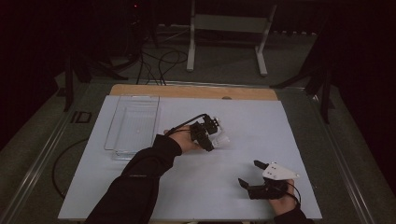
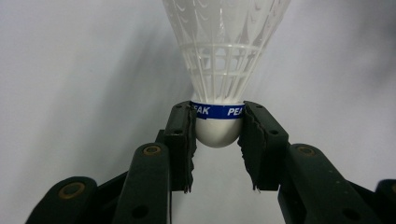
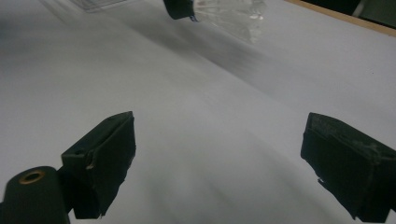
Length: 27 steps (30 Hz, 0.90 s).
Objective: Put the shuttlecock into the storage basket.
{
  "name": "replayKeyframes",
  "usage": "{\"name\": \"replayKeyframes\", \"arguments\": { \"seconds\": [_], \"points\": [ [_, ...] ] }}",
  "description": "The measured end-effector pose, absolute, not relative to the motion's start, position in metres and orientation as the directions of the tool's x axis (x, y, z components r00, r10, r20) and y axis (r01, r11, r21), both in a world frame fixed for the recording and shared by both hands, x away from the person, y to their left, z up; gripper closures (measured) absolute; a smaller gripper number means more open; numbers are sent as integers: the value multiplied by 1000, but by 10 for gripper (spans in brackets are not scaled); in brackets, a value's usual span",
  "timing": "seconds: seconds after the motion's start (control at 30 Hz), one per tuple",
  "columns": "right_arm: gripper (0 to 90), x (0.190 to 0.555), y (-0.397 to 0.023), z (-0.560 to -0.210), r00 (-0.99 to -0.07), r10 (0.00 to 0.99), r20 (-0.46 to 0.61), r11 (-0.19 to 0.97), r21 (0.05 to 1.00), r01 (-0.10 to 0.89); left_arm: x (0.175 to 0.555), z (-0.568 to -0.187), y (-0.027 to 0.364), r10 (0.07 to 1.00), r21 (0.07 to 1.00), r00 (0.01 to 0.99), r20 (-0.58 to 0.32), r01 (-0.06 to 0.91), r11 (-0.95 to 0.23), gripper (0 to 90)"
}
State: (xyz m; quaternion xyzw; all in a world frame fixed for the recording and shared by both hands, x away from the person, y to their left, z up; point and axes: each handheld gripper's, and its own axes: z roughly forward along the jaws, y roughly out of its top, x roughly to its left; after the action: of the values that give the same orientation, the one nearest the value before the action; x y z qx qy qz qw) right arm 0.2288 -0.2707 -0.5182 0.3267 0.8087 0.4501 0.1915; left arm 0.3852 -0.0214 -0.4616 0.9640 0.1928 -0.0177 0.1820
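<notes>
Clear tray [image 1: 133, 122]: lying at the left of the white worktop [image 1: 243, 140], seemingly empty, though the dim light is making that hard to confirm.
Left tongs [image 1: 215, 136]: pinching a white shuttlecock [image 2: 219, 70] by its rounded cork base, hovering mid-worktop, right of the tray.
Shuttlecock: pointing its skirt away from the jaws, lifted off the surface.
Right tongs [image 1: 250, 173]: spread wide, holding nothing, resting near the front right edge.
Risk: the pads are gripping a curved cork, so a tilt or jolt could be squeezing it out.
</notes>
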Motion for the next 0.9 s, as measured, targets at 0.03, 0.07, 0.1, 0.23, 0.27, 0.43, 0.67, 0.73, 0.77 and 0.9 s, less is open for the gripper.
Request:
{"name": "replayKeyframes", "arguments": {
  "seconds": [0.03, 0.07, 0.1, 0.23, 0.27, 0.43, 0.67, 0.73, 0.77, 0.9],
  "points": [
    [101, 229, -271, -518, -713, 701, -16, 381, 853, 356, 385, -462, -21, 365, 344, 925, -104, 378, -859, 664],
    [101, 229, -271, -518, -714, 700, -16, 382, 853, 356, 382, -461, -19, 361, 337, 928, -94, 371, -866, 664],
    [101, 229, -270, -519, -714, 700, -15, 383, 851, 358, 379, -460, -17, 355, 336, 930, -91, 364, -869, 664],
    [101, 229, -270, -519, -714, 700, -15, 384, 851, 359, 373, -459, -13, 353, 329, 931, -94, 363, -872, 664],
    [101, 229, -270, -519, -714, 700, -14, 383, 851, 359, 373, -459, -13, 353, 329, 931, -94, 363, -872, 664],
    [101, 229, -270, -519, -713, 701, -18, 386, 850, 358, 361, -457, -8, 324, 319, 941, -100, 339, -885, 664],
    [101, 229, -270, -518, -712, 702, -17, 383, 852, 357, 349, -453, -3, 304, 324, 947, -103, 321, -890, 664],
    [101, 229, -270, -519, -711, 703, -16, 384, 850, 360, 345, -452, -2, 296, 325, 949, -110, 315, -892, 664],
    [101, 229, -270, -519, -712, 702, -15, 384, 850, 361, 344, -451, -2, 293, 321, 950, -112, 314, -894, 663],
    [101, 229, -270, -519, -711, 703, -16, 385, 850, 361, 337, -449, 0, 278, 305, 955, -101, 296, -905, 664]
  ]
}}
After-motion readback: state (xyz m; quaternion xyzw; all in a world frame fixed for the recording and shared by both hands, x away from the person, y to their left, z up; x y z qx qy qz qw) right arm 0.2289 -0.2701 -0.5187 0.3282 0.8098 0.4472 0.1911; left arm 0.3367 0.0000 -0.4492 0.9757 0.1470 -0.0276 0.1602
